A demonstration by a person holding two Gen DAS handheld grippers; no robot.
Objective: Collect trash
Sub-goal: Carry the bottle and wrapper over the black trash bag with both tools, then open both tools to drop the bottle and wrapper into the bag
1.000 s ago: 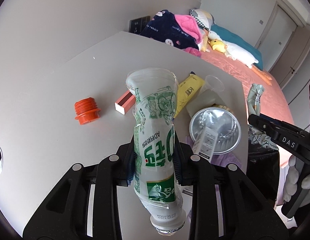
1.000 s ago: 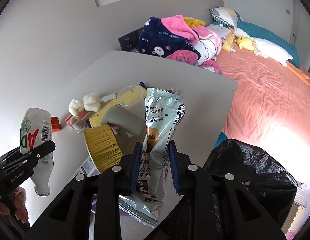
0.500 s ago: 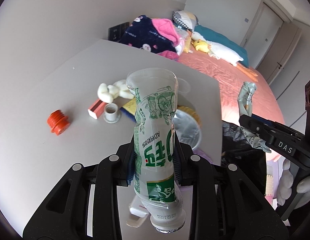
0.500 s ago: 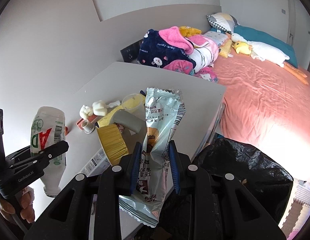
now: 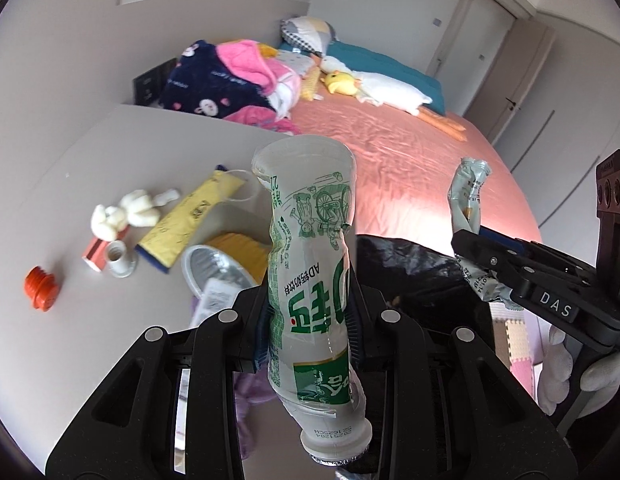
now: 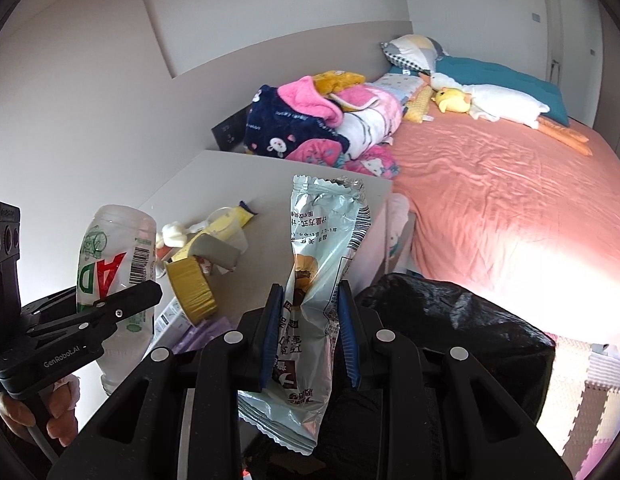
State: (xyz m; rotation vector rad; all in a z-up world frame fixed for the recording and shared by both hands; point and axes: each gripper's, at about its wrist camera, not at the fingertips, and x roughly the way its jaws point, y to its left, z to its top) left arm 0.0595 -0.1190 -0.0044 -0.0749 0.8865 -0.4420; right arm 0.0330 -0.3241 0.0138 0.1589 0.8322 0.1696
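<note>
Bottle (image 5: 310,280) hides the table (image 5: 50,208) edge and bag (image 5: 410,272) mouth.

bright daylight, glare on bedsheet (image 6: 522,236); fisheye bending, dark vignette corners.

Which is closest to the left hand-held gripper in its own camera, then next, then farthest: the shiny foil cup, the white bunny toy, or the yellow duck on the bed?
From the left hand-held gripper:
1. Foil cup, just ahead on the table, left of the bottle.
2. White bunny toy, farther back on the table's left.
3. Yellow duck, far off on the bed.
</note>
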